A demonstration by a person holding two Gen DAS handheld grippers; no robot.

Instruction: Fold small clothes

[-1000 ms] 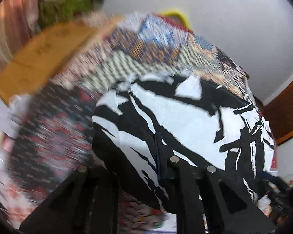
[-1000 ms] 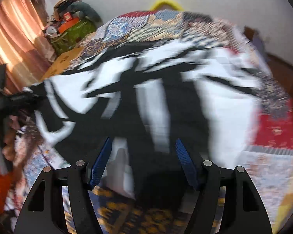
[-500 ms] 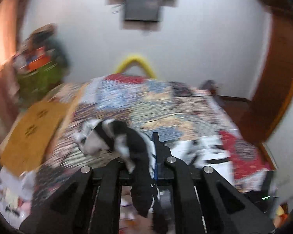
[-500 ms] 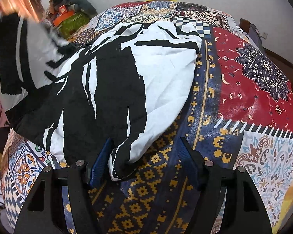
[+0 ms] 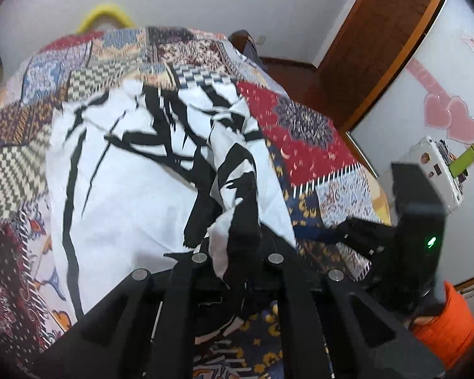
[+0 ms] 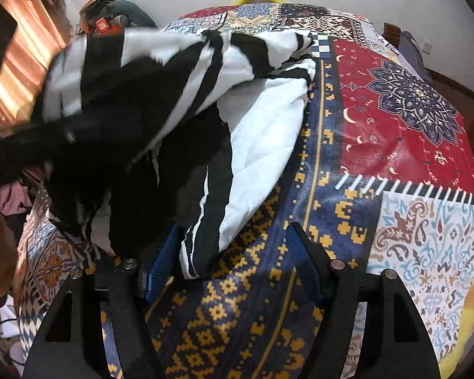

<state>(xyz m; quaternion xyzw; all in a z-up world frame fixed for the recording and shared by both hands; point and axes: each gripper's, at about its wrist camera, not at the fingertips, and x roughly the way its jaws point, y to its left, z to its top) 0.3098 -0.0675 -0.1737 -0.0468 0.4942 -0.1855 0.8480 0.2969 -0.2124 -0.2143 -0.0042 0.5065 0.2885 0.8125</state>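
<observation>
A black-and-white patterned garment (image 5: pixel 136 189) lies spread on the patchwork bedspread (image 5: pixel 300 126). My left gripper (image 5: pixel 233 252) is shut on a bunched edge of it, and the cloth drapes from the jaws toward the bed. In the right wrist view the same garment (image 6: pixel 262 132) is partly lifted, with a blurred fold raised at the left. My right gripper (image 6: pixel 233 246) stands open just above the bedspread (image 6: pixel 395 110). The garment's lower corner lies between its blue pads (image 6: pixel 164 252), which do not press on it.
A yellow ring (image 5: pixel 106 15) sits at the bed's far end. To the right are a wooden door (image 5: pixel 379 47), a white case (image 5: pixel 439 170) and an orange sleeve (image 5: pixel 445 322). A clutter pile (image 6: pixel 110 9) and a curtain (image 6: pixel 25 47) stand at the far left.
My left gripper swung fast across the bed and rolled, carrying the garment's edge with it, so a fold now hangs over the rest. The right gripper has stayed low and open.
</observation>
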